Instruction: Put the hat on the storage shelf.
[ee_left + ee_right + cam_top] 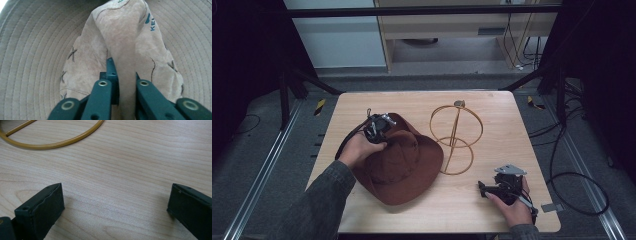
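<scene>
A brown hat (404,162) of soft, suede-like cloth lies on the pale wood-grain worktop (492,200), just left of a thin brass-coloured wire stand (455,136) made of two hoops joined by a slanted rod with a small grey cap on top. The brim is wide and round; the crown is creased into a ridge.

The left claw (382,131) sits at the hat's far left edge, and the left hand (358,150) rests on the brim. Its own view shows what the high view cannot: the jaws are clamped on a raised fold of the crown (125,45), concentric stitching rings the brim, dark cross-stitches mark the crown seams, and a bit of teal lettering is printed on the cloth.

The right claw (486,190) rests near the front right of the stand, apart from the hat, with its jaws spread wide and nothing between them. Its view shows the fine wood grain and a curve of the stand's lower hoop (57,143).
</scene>
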Motion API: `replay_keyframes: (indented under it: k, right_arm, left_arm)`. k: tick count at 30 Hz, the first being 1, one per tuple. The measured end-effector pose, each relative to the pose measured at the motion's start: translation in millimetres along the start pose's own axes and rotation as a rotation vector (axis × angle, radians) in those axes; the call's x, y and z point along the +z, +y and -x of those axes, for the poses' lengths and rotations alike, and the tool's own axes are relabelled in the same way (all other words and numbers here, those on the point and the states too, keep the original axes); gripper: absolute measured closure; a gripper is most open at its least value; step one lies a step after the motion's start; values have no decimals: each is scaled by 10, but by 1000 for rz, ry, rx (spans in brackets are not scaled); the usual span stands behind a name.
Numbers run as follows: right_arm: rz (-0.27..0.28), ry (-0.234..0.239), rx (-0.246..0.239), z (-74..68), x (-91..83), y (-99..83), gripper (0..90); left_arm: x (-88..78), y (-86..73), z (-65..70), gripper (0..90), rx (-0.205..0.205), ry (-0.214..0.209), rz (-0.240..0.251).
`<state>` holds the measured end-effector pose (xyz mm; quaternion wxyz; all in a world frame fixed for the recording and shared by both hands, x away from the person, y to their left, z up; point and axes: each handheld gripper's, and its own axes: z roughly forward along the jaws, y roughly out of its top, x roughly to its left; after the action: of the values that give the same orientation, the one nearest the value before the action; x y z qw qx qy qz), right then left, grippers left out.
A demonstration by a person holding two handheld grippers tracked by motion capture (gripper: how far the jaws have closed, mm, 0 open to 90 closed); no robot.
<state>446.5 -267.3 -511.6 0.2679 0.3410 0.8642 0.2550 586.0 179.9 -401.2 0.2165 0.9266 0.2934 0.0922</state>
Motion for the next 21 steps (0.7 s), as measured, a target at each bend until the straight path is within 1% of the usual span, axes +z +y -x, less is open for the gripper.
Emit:
replay_keyframes:
  k: [1, 2, 3, 4, 10, 11, 14, 17, 21]
  right_arm:
    - [0, 0, 0, 0, 0, 0, 7]
    - [0, -2, -1, 1, 0, 0, 7]
    - [0, -2, -1, 1, 0, 0, 7]
    - [0, -1, 0, 0, 0, 0, 7]
    - [0, -2, -1, 1, 1, 2, 6]
    - [0, -2, -2, 1, 1, 2, 6]
    - [0, -2, -2, 1, 2, 3, 6]
    - [0, -1, -5, 1, 2, 4, 4]
    - [-1, -1, -3, -1, 2, 4, 4]
  left_arm:
    - [-24, -11, 0, 882, 1, 3, 3]
    - [-92, -35, 5, 884, 2, 12, 16]
    - [-92, -35, 5, 885, 2, 12, 16]
    - [-129, -46, 7, 885, 4, 14, 22]
    - [-406, -175, 22, 886, 18, 40, 68]
    - [-454, -199, 27, 886, 17, 40, 77]
    - [-600, -271, 54, 886, 36, 34, 92]
    - [-712, -350, 97, 886, 48, 28, 125]
    - [-853, -423, 139, 887, 55, 29, 148]
